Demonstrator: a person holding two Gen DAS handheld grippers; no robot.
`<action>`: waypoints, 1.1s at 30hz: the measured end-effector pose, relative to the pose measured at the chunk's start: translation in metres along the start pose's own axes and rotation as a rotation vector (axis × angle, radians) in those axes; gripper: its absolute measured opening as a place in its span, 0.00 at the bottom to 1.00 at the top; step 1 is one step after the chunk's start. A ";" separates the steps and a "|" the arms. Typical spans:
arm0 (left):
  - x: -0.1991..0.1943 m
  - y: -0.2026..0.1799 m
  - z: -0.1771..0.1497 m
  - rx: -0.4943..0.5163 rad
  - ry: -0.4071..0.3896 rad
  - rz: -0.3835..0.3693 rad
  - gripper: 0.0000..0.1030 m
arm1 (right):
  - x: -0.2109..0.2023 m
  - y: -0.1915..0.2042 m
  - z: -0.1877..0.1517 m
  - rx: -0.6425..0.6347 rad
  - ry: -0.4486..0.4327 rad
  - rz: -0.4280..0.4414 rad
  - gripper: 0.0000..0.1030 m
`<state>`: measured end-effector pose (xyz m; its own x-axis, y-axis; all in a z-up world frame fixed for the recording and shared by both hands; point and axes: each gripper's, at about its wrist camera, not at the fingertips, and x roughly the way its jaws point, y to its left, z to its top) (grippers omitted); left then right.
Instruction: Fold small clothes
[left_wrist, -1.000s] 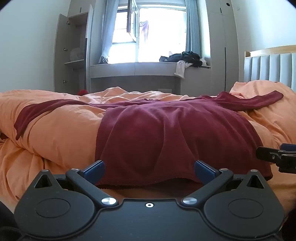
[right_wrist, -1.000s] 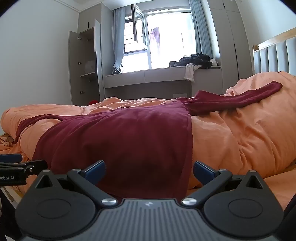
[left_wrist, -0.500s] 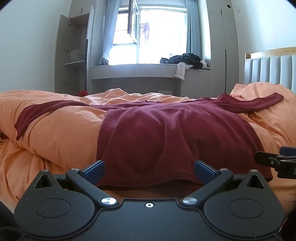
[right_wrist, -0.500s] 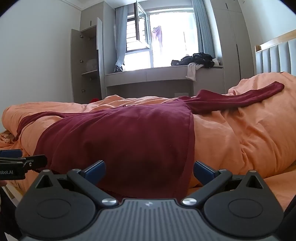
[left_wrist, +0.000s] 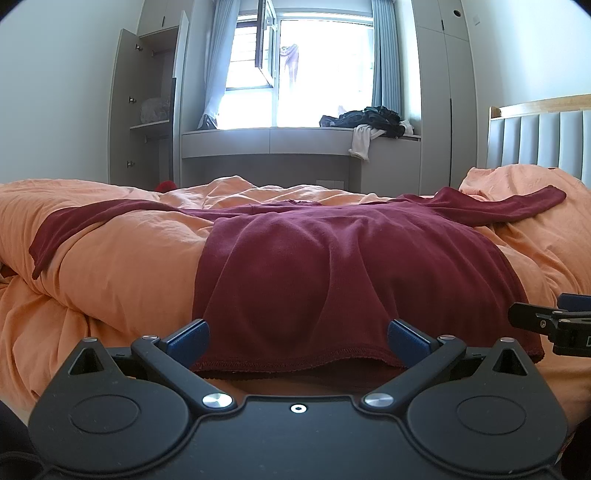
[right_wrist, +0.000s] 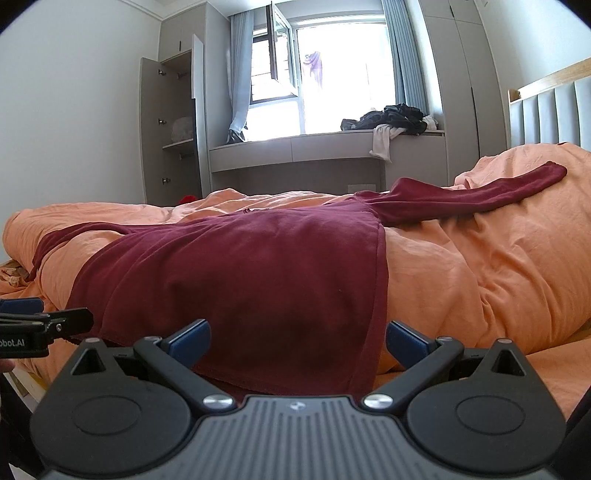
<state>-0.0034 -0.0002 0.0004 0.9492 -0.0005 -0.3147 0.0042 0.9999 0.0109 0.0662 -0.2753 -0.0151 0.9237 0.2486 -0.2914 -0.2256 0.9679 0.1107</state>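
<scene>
step in hand: pre-grasp. the maroon long-sleeve shirt (left_wrist: 343, 280) lies spread flat on the orange duvet (left_wrist: 122, 266) of the bed, both sleeves out to the sides, hem toward the cameras. nothing folded yet, so the task reads as just starting on this piece.

left gripper (left_wrist: 297, 341): jaws wide, holding nothing, lined up on the hem with the hem edge running between the two blue pads. right gripper (right_wrist: 297, 341): jaws wide too and holding nothing, sitting over the shirt's right hem corner and side seam. each gripper shows at the edge of the other's view, so they're close side by side along the hem.

next move, as a guess: each gripper needs to drop onto the hem, one near each corner, and close on a single layer without catching the duvet. the left one looks more central than at the left corner, so it likely wants a shift outward first. the cloth is thin knit and the duvet soft, so a pinch may take both. can't tell from these low views whether the hem is touching the jaws or just beside them.

vs 1.0 s ago: both views sit slightly lower and closer to the hem. shirt unchanged, sleeves in the same place, jaws equally wide. the right gripper's tip in the left view has moved little.
</scene>
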 end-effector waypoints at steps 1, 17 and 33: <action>0.000 0.000 0.000 -0.001 0.000 -0.001 1.00 | 0.000 0.000 0.000 0.000 0.000 0.000 1.00; 0.000 -0.001 -0.001 0.007 -0.004 -0.001 1.00 | 0.001 0.000 0.000 0.000 0.002 0.001 1.00; 0.000 -0.001 -0.001 0.007 -0.005 -0.001 1.00 | 0.001 0.001 0.000 -0.002 0.003 0.001 1.00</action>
<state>-0.0041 -0.0007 -0.0004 0.9506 -0.0015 -0.3103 0.0072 0.9998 0.0173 0.0666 -0.2746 -0.0155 0.9225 0.2497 -0.2943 -0.2270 0.9677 0.1094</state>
